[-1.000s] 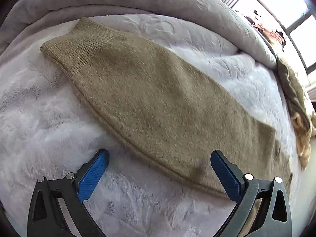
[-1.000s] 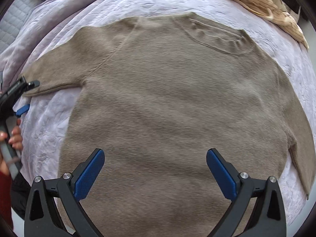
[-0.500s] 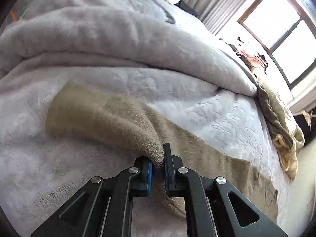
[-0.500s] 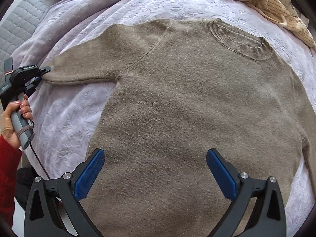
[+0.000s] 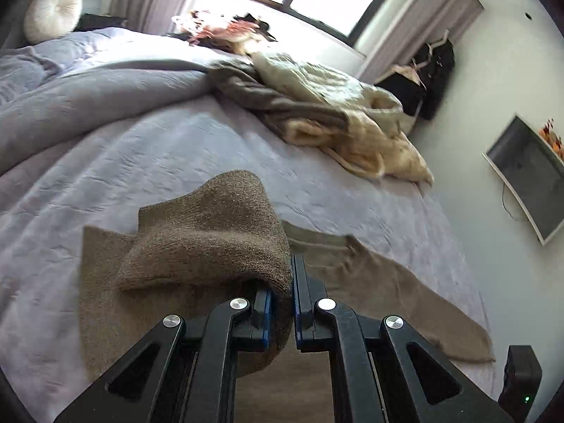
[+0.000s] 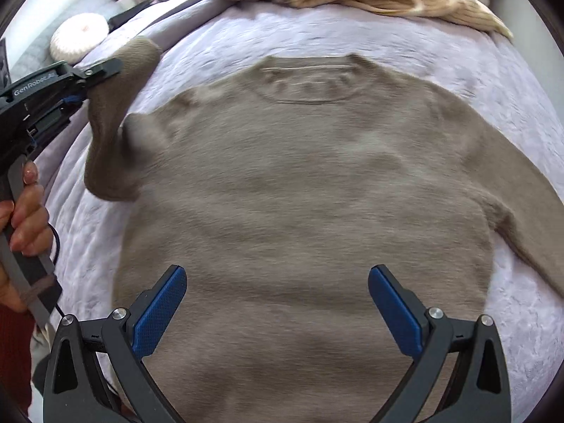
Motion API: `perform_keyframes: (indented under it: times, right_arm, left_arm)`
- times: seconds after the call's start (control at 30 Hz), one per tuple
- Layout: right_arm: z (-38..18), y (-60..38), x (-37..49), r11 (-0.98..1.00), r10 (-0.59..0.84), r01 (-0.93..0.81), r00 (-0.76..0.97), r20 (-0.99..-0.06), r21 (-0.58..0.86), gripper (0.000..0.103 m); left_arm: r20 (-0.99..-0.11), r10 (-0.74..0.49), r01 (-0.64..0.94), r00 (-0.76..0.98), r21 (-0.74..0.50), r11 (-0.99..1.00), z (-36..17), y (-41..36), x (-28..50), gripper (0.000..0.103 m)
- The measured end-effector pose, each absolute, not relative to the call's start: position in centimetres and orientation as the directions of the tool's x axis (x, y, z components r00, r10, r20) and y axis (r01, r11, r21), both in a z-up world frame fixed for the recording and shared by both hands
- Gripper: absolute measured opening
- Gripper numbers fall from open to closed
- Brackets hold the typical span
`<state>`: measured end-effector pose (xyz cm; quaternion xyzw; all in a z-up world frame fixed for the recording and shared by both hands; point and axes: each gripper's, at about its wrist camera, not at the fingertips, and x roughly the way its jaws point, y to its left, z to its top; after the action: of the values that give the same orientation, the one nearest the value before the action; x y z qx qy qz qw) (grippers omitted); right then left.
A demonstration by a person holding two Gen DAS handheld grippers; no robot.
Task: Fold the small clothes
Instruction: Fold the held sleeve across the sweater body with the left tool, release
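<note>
A taupe knitted sweater (image 6: 310,190) lies flat on the lilac bedspread (image 6: 440,53), neckline at the far side. My left gripper (image 5: 282,292) is shut on the sweater's left sleeve (image 5: 211,232), which it holds lifted and doubled over above the sweater body. From the right wrist view that same left gripper (image 6: 105,70) appears at the left edge, with the sleeve (image 6: 112,123) hanging from it over the shoulder. My right gripper (image 6: 278,306) hovers open above the sweater's lower body, nothing between its blue pads. The other sleeve (image 5: 405,303) lies stretched out flat.
A heap of beige and grey clothes (image 5: 328,112) lies at the far side of the bed. A grey duvet (image 5: 88,84) is bunched along the left with a round white cushion (image 5: 53,10) behind. A hand (image 6: 24,218) grips the left tool's handle. A wall screen (image 5: 528,172) is on the right.
My left gripper closed on the sleeve, then lifted it and carried it in over the sweater while rolling. The right gripper drew back and up a little, still open.
</note>
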<state>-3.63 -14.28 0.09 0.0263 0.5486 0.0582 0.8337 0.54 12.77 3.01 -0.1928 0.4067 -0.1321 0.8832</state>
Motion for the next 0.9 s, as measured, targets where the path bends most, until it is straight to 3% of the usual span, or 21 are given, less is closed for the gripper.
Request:
perform_keyframes:
  times: [0.1, 0.3, 0.37, 0.43, 0.57, 0.67, 0.8, 0.9]
  right_arm:
    - [-0.5, -18.1, -3.5, 0.993, 0.107, 0.009, 0.388, -0.915, 0.119, 0.103]
    - [-1.8, -23.0, -3.4, 0.980, 0.121, 0.101, 0.369, -0.922, 0.169, 0.103]
    - [-2.0, -23.8, -3.1, 0.971, 0.155, 0.116, 0.368, -0.917, 0.211, 0.103]
    - [-1.9, -24.0, -2.5, 0.961, 0.190, 0.118, 0.368, -0.910, 0.249, 0.103]
    - [0.0, -21.6, -0.3, 0.969, 0.224, 0.002, 0.423, -0.878, 0.248, 0.103]
    - [1.1, -16.4, 2.1, 0.975, 0.197, -0.180, 0.407, -0.892, 0.133, 0.103]
    - [1.3, -7.9, 4.3, 0.901, 0.044, -0.392, 0.511, -0.859, -0.187, 0.103]
    - [-1.5, -2.2, 6.3, 0.764, -0.058, -0.492, 0.593, -0.803, -0.418, 0.098]
  left_arm:
    - [-0.720, -0.440, 0.139, 0.536, -0.439, 0.888, -0.1, 7.4, 1.4, 0.010]
    - [-0.832, -0.334, 0.176, 0.443, -0.285, 0.942, -4.4, 2.4, 0.2, 0.011]
    - [-0.849, -0.309, 0.169, 0.430, -0.260, 0.951, -4.5, 2.7, -0.4, 0.021]
    - [-0.857, -0.278, 0.144, 0.434, -0.238, 0.960, -3.7, 3.8, -0.7, 0.064]
    - [-0.826, -0.217, 0.096, 0.520, -0.196, 0.976, -0.5, 8.1, -2.5, 0.067]
    - [-0.828, -0.127, 0.007, 0.547, -0.146, 0.989, 0.4, 12.6, -3.3, 0.067]
    - [-0.870, -0.017, -0.143, 0.493, -0.100, 0.985, -1.2, 19.6, -2.0, 0.067]
    - [-0.890, 0.025, -0.213, 0.456, -0.082, 0.974, -3.4, 23.1, -0.2, 0.067]
